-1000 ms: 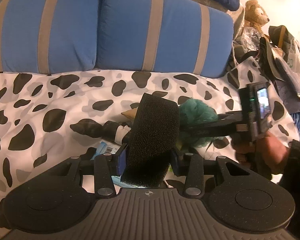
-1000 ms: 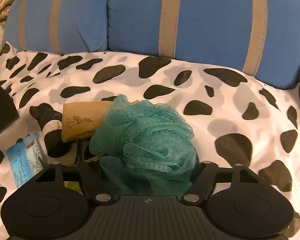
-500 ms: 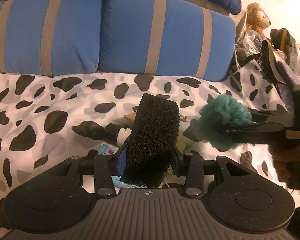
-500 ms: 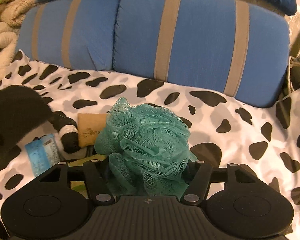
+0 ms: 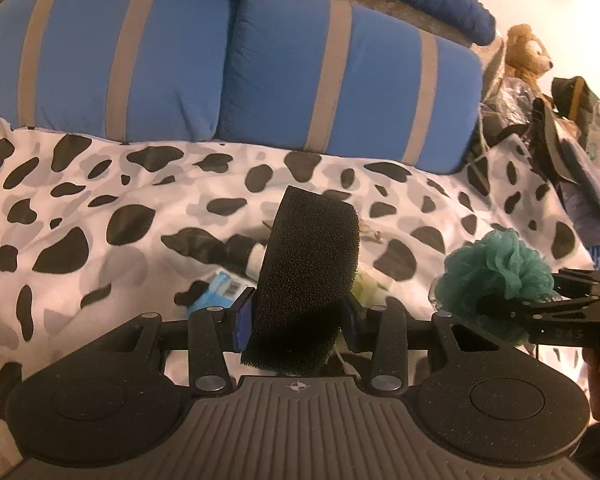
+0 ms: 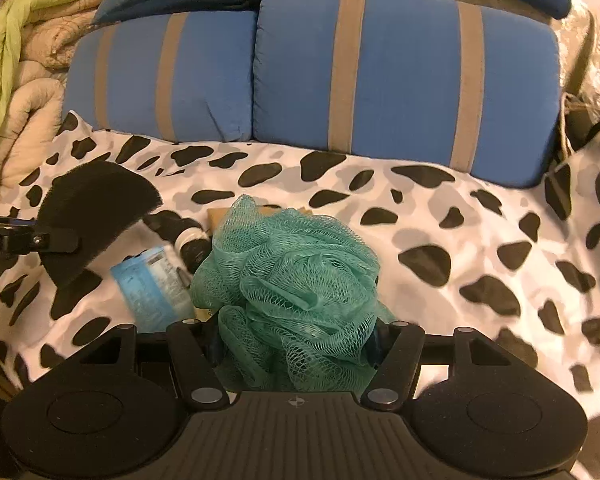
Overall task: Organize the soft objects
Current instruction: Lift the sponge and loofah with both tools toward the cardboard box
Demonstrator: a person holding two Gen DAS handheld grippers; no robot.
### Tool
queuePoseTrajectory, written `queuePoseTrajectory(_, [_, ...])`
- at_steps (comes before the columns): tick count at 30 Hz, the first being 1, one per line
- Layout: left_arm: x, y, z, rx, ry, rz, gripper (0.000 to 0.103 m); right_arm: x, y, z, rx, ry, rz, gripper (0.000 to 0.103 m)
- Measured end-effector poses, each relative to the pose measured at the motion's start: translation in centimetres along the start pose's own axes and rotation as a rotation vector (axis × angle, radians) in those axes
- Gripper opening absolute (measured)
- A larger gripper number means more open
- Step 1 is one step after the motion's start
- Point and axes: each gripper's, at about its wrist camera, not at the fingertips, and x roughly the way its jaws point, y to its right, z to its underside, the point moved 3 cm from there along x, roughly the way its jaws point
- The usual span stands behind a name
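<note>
A black foam sponge (image 5: 312, 264) stands upright between the pads of my left gripper (image 5: 296, 312), which is shut on it above the cow-print bed cover (image 5: 100, 208). A teal mesh bath puff (image 6: 292, 268) fills the jaws of my right gripper (image 6: 296, 340), which is shut on it and holds it off the cover. In the left wrist view the puff (image 5: 496, 272) and right gripper (image 5: 500, 304) are at the right edge. The right wrist view shows the sponge (image 6: 96, 200) and left gripper (image 6: 56, 240) at the left.
Two blue pillows with tan stripes (image 5: 340, 80) line the back of the bed. A blue packet (image 6: 152, 288), a rolled black-and-white sock (image 6: 192, 240) and a tan item (image 6: 220, 214) lie on the cover. A teddy bear (image 5: 526, 52) and bags (image 5: 572, 140) are piled at right, blankets (image 6: 20, 80) at left.
My right gripper has lifted the teal puff off the cover and carried it back and to the right, away from the tan item. The left gripper with the sponge has stayed put.
</note>
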Motion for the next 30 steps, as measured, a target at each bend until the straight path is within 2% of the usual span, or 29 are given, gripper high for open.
queuePoseTrajectory(6, [-0.7,1.0,2.1,-0.007,-0.045,0.060,0.042,-2.5,-0.9,2.0,0.000,-0.022,-0.025,0.065])
queuePoseTrajectory(11, [-2.1,2.1,3.9,0.017,-0.051,0.089,0.042,-4.5,-1.7,3.4,0.006,-0.031,-0.056,0.065])
queuePoseTrajectory(17, [-3.1,2.9,6.4,0.025,-0.096,0.055,0.042,-6.2,-2.3,5.7,0.035,-0.068,-0.101,0.065])
queuePoseTrajectory(30, [-5.2,4.1,9.4,0.006,-0.138,0.090,0.042,-8.2,-4.0,9.0,0.058,-0.129,-0.150,0.065])
